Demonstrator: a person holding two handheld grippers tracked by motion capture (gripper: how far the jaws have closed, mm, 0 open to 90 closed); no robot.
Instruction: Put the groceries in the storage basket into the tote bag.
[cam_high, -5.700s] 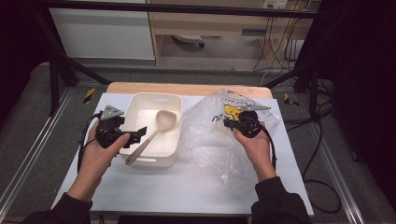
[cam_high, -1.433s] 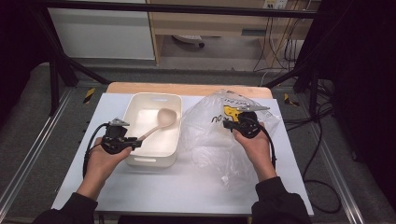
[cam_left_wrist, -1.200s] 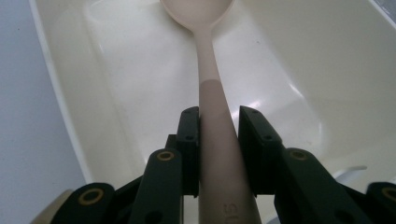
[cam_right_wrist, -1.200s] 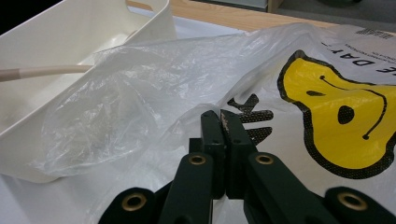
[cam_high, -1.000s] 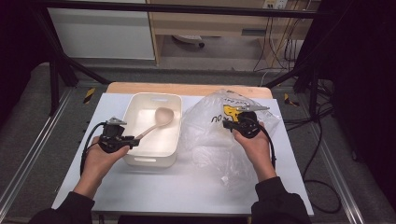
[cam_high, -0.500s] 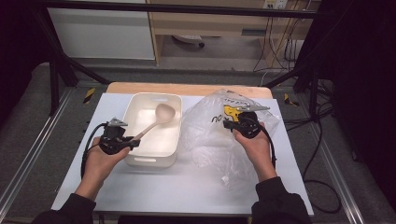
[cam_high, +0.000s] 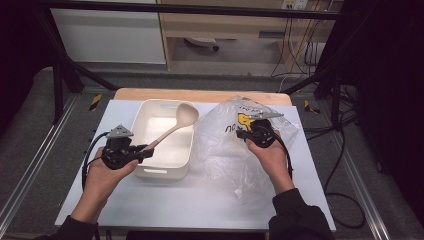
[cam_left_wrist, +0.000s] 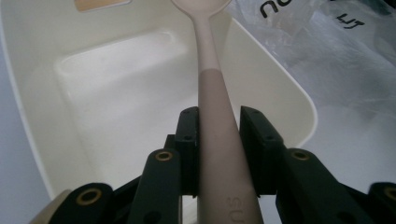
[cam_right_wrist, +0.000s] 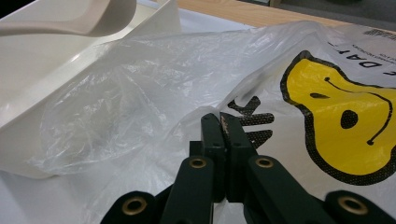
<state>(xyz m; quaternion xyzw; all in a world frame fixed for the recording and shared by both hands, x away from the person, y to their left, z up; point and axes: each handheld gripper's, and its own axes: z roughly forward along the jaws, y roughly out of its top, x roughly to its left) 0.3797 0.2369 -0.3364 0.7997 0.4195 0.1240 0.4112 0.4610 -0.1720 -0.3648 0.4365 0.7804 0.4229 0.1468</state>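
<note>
Left tongs (cam_left_wrist: 218, 140) grip spoon (cam_left_wrist: 212, 93); right tongs (cam_right_wrist: 223, 140) pinch bag (cam_right_wrist: 289, 93).

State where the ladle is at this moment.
In the high view the ladle slants over the white tub left of centre, its handle clamped in the left claw and its bowl above the tub's far rim, beside the plastic bag.

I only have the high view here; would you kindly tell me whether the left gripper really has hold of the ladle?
Observer: Yes, in the left gripper view the left gripper is shut on the ladle handle, one jaw on each side.
Operator: And the right one?
Observer: In the right gripper view, the right gripper has its jaws shut on a fold of the plastic bag.
Operator: Any print there?
Observer: A yellow smiling face.
</note>
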